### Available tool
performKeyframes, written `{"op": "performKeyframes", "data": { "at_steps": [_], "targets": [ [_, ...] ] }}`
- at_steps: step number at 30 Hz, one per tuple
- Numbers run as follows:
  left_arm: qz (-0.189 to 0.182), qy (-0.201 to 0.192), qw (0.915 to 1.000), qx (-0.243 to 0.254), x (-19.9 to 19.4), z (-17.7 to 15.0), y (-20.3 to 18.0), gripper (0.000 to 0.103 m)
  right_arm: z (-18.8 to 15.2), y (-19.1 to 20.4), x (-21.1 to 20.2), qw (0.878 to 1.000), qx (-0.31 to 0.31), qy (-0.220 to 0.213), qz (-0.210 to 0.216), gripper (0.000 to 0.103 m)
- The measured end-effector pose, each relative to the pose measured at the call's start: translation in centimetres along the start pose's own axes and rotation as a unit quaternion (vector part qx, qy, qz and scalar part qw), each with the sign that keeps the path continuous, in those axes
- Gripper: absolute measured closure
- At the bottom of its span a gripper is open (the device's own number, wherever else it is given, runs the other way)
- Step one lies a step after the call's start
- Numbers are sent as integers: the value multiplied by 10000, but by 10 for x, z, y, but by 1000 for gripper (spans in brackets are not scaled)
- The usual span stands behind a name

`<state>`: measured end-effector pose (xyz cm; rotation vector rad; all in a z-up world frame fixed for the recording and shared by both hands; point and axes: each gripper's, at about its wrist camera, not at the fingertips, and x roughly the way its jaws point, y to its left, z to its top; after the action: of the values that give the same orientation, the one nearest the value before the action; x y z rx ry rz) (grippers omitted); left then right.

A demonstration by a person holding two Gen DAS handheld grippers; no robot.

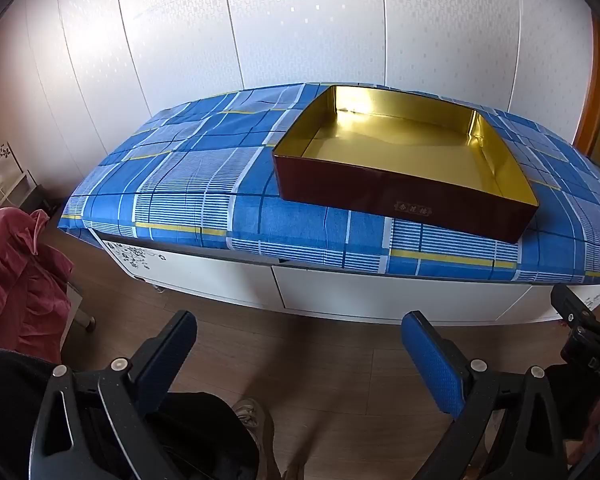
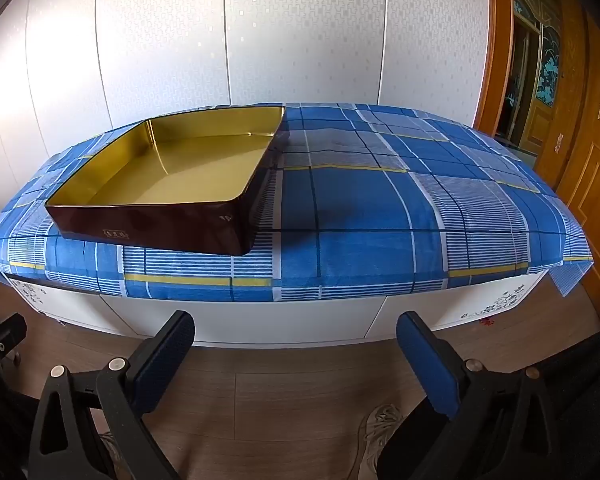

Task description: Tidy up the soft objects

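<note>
A dark red tin box [image 1: 396, 196] with a gold inside stands empty on a blue checked cloth [image 1: 204, 184] over a low white cabinet. The right wrist view shows the same box [image 2: 148, 224] at the left and bare cloth [image 2: 380, 208] to its right. My left gripper [image 1: 300, 344] hangs open over the wooden floor in front of the cabinet, nothing between its blue-padded fingers. My right gripper [image 2: 296, 344] is likewise open and empty, short of the cabinet's front. A pink-red heap of fabric [image 1: 16, 276] lies at the far left in the left wrist view.
White cabinet doors [image 2: 260, 320] face me below the cloth. A white panelled wall [image 1: 300, 24] stands behind. An orange wooden door [image 2: 580, 128] is at the right. The person's shoe [image 1: 256, 420] and dark trouser leg show on the wooden floor [image 1: 300, 368].
</note>
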<state>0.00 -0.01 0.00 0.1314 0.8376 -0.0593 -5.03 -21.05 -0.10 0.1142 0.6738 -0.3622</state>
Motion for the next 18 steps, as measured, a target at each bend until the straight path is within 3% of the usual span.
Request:
{"op": "performKeyframes", "data": {
  "at_steps": [18],
  "targets": [
    [-6, -19, 10000, 38, -1, 0, -1, 0, 0, -1, 3, 10000, 62, 62, 29, 0]
  ]
}}
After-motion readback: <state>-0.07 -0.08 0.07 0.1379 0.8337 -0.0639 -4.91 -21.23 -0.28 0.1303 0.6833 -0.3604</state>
